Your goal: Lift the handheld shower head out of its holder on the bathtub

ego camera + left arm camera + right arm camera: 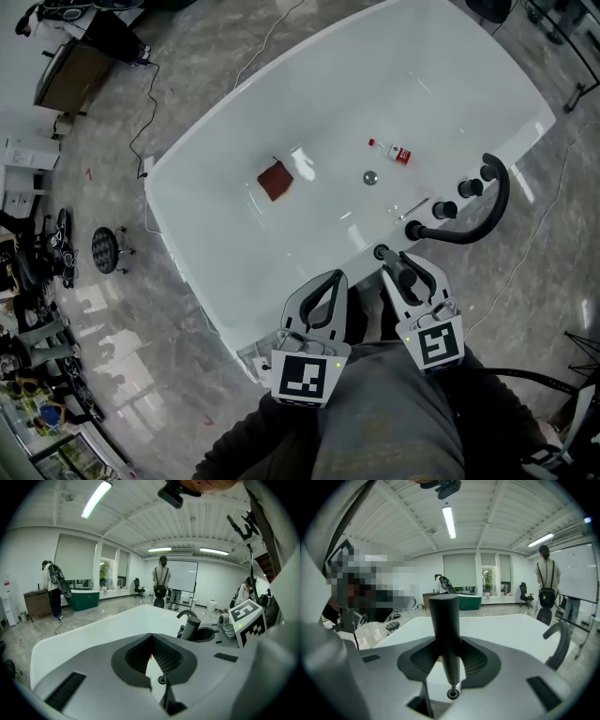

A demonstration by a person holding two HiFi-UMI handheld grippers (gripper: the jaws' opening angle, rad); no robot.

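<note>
From above, the white bathtub [234, 234] lies slantwise. At its near rim, beside the black faucet [487, 211], the right gripper [403, 270] grasps the handheld shower head [411, 284], just next to the round holder [381, 251]. The left gripper [333, 278] hangs alongside, clenched on nothing.

In the left gripper view, the left gripper [151, 644] has its pads meeting at the tips with nothing between them. The shower head [191, 626] stands upright to the right.

In the right gripper view, the right gripper [447, 656] presses both sides of the dark shower head [445, 620], whose narrow lower end shows below. I'd judge the lift is in hand and the handle is about clear. The next move calls for a straight upward pull with a firm grip.
</note>
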